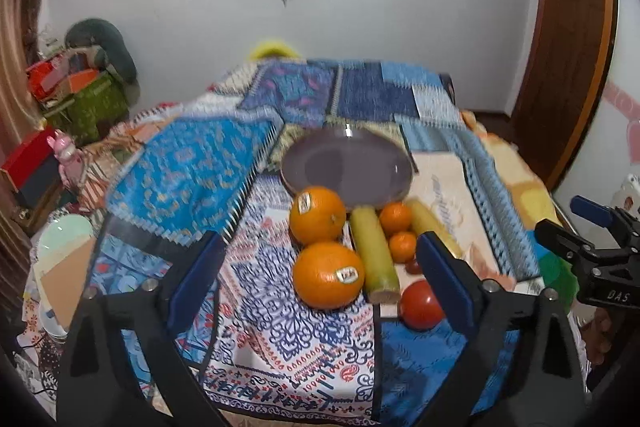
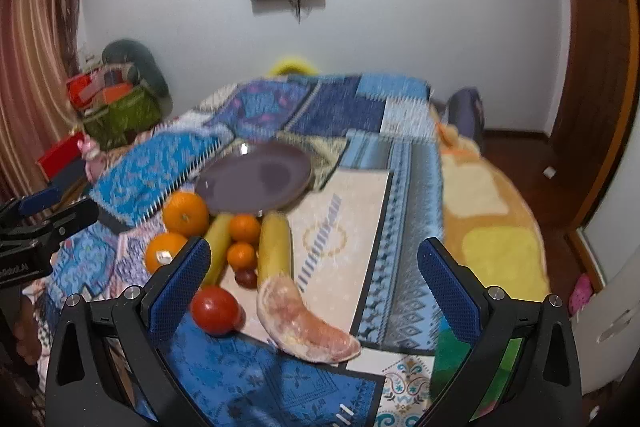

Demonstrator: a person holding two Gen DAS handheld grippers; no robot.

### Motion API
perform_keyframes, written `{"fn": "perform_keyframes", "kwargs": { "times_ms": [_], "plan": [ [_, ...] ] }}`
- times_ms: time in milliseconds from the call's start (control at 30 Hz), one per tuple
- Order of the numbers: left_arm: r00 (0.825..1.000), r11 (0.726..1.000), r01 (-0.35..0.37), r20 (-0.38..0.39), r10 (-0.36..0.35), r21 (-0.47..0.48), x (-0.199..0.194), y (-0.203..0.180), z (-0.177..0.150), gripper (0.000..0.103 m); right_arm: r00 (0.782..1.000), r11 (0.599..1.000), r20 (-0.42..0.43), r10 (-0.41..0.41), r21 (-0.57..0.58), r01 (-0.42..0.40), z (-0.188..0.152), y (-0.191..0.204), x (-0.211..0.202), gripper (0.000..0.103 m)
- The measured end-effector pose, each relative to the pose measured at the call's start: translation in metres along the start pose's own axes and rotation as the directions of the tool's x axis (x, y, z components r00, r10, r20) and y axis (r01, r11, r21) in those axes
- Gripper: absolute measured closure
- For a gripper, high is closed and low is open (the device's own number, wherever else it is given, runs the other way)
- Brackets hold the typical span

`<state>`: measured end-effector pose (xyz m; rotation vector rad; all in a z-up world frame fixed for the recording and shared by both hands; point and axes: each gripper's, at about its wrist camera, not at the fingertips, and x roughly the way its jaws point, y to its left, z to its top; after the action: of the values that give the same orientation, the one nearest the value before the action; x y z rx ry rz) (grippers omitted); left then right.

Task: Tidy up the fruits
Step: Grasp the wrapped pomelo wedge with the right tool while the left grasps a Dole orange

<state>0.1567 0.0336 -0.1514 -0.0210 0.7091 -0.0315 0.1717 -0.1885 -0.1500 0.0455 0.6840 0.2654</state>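
Both grippers, left (image 1: 320, 267) and right (image 2: 314, 291), hang wide and empty above fruit clustered just near of the purple plate (image 1: 384, 147); a careless nudge could roll the oranges (image 1: 328, 275) away.

Two large oranges (image 1: 317, 215), two small mandarins (image 1: 395, 218), two bananas (image 1: 374, 259), one tomato (image 1: 421, 305), one plate (image 1: 346, 167)

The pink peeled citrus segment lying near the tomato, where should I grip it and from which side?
Grip the pink crescent-shaped citrus segment across its thick middle, pads on its two long curved edges, probably coming down from above. It lies flat on the patterned cloth, its upper tip close to the yellow banana, so the tapered ends offer little hold. The open right tool already points down toward it. Squeeze lightly; it looks soft.
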Motion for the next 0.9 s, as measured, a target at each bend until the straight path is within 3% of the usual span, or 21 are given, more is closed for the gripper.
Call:
{"fn": "perform_keyframes", "kwargs": {
  "times_ms": [200, 367, 533, 733, 900],
  "plan": [
    [0.997, 1.0, 0.006, -0.081, -0.006, 0.005, 0.031, 0.0, -0.013, 0.006, 0.991, 0.999, -0.126, 0.04, 0.015, -0.038, -0.016, -0.003, 0.037, 0.0],
    [0.991, 1.0, 0.009, -0.134, -0.01, -0.014, 0.051, 0.006, -0.016, 0.019, 0.982, 0.999, -0.181, 0.051, 0.005, -0.051, -0.024, 0.0, 0.057, 0.001],
    [0.985, 0.999, 0.024, -0.169, -0.027, -0.024, 0.069, 0.007, -0.02, 0.023, 0.975, 0.998, -0.219, 0.032, -0.04, -0.042, -0.03, 0.001, 0.072, 0.015],
    [0.977, 0.998, 0.051, -0.204, -0.055, -0.025, 0.087, 0.004, -0.023, 0.027, 0.962, 0.993, -0.252, 0.103, -0.029, -0.113, -0.034, -0.001, 0.077, 0.023],
    [0.972, 0.998, 0.06, -0.225, -0.066, -0.034, 0.099, 0.004, -0.025, 0.032, 0.942, 0.987, -0.306, 0.141, -0.031, -0.158, -0.04, 0.003, 0.086, 0.04]
  ]
}}
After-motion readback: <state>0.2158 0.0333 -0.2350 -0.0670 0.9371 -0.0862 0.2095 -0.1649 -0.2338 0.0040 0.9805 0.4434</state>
